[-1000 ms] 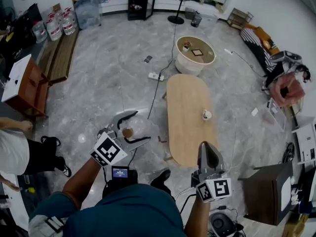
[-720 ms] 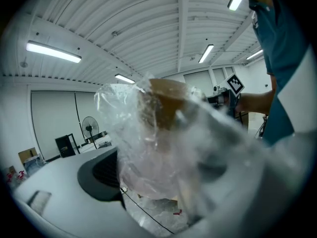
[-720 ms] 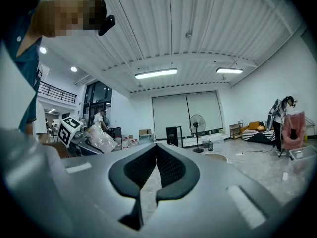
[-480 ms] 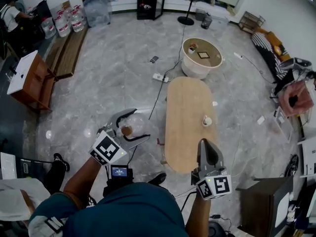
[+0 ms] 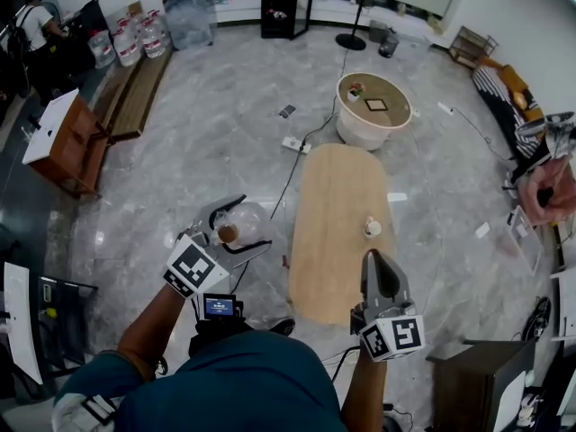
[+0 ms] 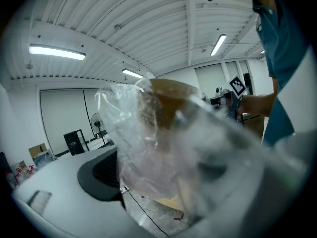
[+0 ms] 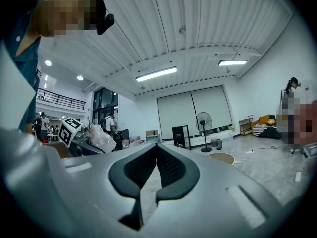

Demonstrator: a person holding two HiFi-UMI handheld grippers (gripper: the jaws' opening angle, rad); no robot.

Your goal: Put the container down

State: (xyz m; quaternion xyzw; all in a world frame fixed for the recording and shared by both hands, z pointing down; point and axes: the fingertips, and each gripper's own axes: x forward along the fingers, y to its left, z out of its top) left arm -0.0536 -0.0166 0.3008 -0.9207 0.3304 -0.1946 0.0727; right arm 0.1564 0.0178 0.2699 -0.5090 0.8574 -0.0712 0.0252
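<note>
Left gripper (image 5: 252, 228) angled toward table (image 5: 337, 196), fingers (image 5: 222, 208) pinching container (image 6: 163, 143); right gripper (image 5: 375, 261) pointing forward, fingers (image 7: 181, 175) pressed together.

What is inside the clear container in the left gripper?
A brown lump shows through the clear container held by the left gripper. Glare and creases hide what it is and anything below it.

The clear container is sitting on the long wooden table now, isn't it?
No. The clear container isn't on the long wooden table; the left tongs hold it in the air beside the table, over the floor. The head view shows this.
</note>
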